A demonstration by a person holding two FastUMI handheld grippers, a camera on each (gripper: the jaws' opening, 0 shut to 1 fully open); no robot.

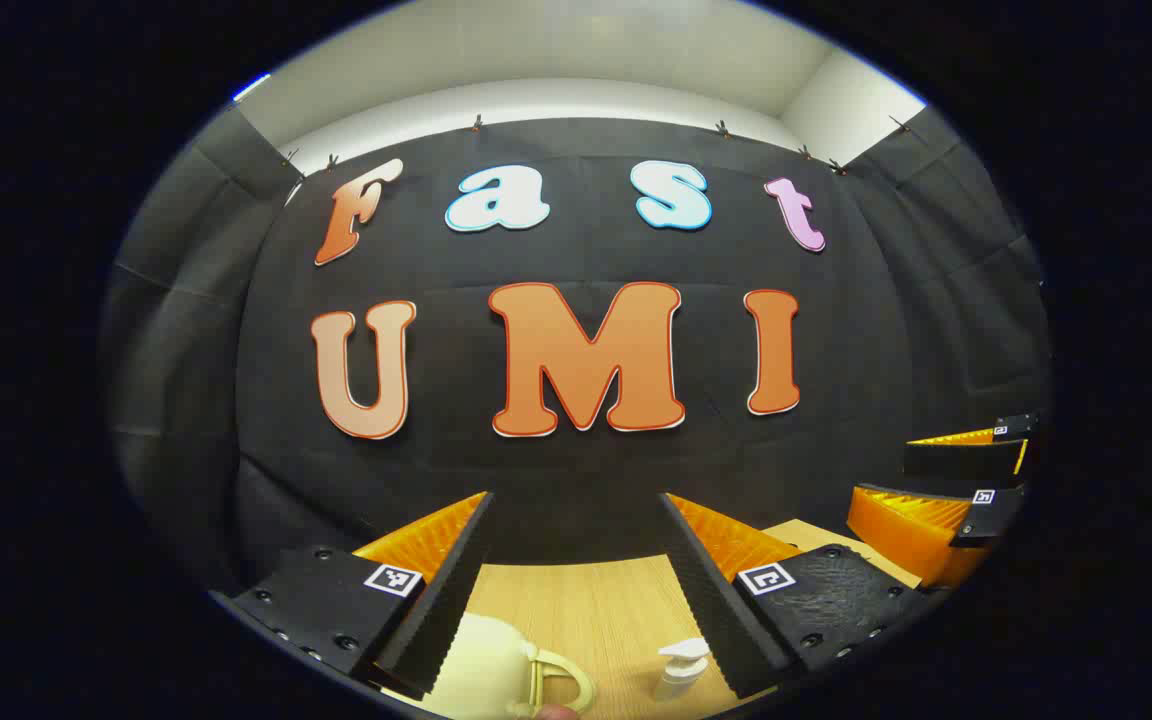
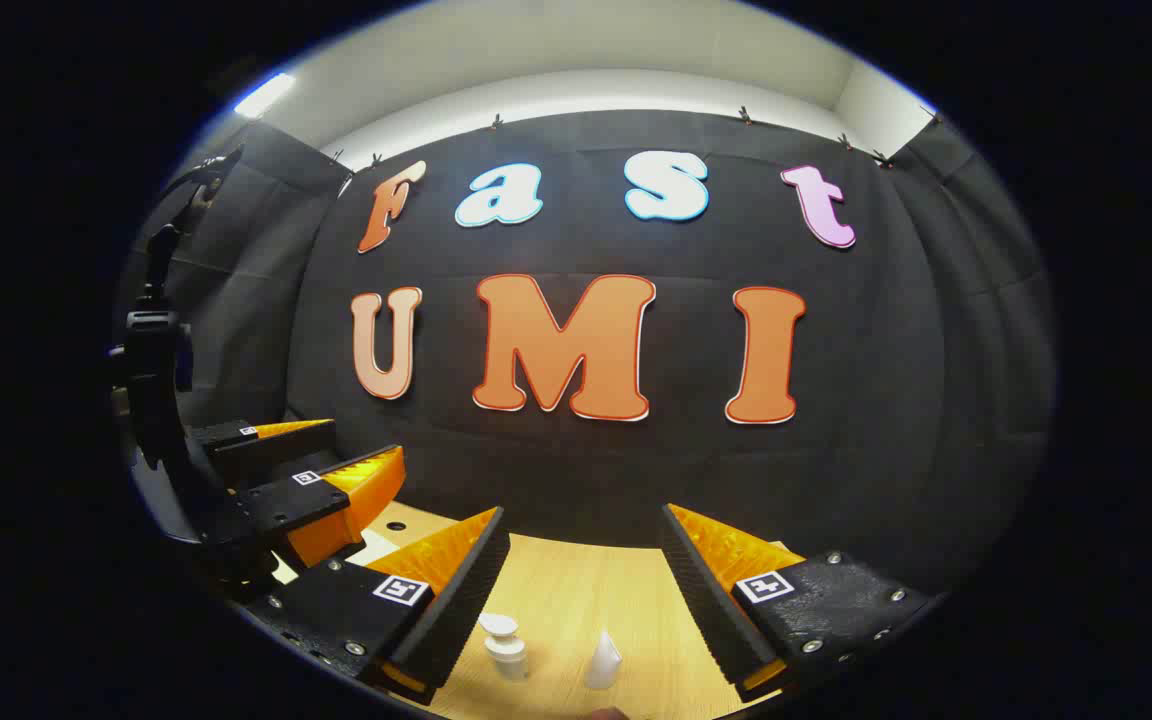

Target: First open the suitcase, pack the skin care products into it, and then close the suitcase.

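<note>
Left gripper view is looking along the left tongs point(image 1: 576, 560), which are standing wide apart with nothing between them, up above a pale wooden worktop point(image 1: 596, 610). Down at the bottom of that view a cream suitcase point(image 1: 476, 665) with a curved handle is sitting on the wood, and just beside it a small white pump bottle point(image 1: 681, 668) is standing upright. So at least one skin care thing is waiting out on the wood, not inside the case. I cannot tell if the case is lying open or shut — too little of it is showing. Right gripper view is showing the right tongs point(image 2: 584, 560) also spread wide and holding nothing, and below them two little white things are standing near each other on the worktop: a small pump bottle point(image 2: 506, 645) and a pointed white tube point(image 2: 604, 660). Packing is looking like the job that is left, and then closing the case if it is open. No brand or label on the bottles is showing big enough to read. The tongs are wearing small square black-and-white code marks, which are patterns and not words.
</note>
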